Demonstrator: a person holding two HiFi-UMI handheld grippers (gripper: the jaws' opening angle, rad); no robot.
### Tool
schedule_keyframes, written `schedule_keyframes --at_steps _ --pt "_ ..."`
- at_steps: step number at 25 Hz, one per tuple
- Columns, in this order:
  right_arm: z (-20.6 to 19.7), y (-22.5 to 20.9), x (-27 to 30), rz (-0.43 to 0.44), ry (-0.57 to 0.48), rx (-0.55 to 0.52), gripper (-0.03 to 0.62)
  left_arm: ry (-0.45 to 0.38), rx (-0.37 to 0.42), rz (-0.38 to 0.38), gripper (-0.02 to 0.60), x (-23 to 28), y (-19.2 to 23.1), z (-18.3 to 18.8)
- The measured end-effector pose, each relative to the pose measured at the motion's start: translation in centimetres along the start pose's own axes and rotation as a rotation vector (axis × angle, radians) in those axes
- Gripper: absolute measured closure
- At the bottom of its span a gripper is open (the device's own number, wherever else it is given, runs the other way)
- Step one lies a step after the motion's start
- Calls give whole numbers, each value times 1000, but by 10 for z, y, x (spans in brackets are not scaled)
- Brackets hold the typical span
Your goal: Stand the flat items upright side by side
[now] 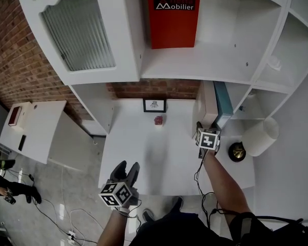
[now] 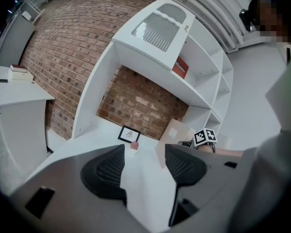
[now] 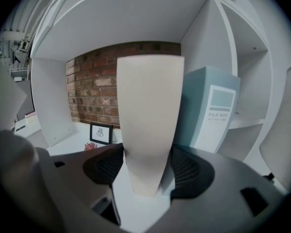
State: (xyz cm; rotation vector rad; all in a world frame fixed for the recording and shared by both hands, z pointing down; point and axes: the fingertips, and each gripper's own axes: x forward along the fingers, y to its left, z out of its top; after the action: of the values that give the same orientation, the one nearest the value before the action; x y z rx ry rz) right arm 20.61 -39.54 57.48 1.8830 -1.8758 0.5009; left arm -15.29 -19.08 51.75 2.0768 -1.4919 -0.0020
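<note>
While my right gripper (image 3: pixel 145 168) clasps the upright folder (image 3: pixel 148 106), the box (image 3: pixel 213 115) stands close at 3 o'clock; my left gripper (image 2: pixel 144 161) gapes empty.

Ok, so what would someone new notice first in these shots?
The bright red folder standing on the upper white shelf jumps out. Below it, the right gripper grips a beige box upright beside a pale blue file box. The left gripper hangs open and empty near the desk's front edge.
</note>
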Motion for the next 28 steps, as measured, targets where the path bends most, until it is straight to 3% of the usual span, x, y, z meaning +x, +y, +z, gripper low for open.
schedule_keyframes --at_steps 10,15,18,22,28 --pt "13 20 -62 55 -135 -25 370 -20 1 -62 324 -12 -7 9" --pt "0 40 -44 126 -89 -87 407 -20 10 -71 325 -20 -13 10" --pt "-9 32 -23 102 -35 -97 404 -18 13 -50 325 -27 -9 10" --pt "1 11 -26 49 -46 -68 417 -28 12 -13 327 -32 -1 14" --pt "-8 11 -28 77 -36 -83 407 -40 -3 -9 327 -30 1 12"
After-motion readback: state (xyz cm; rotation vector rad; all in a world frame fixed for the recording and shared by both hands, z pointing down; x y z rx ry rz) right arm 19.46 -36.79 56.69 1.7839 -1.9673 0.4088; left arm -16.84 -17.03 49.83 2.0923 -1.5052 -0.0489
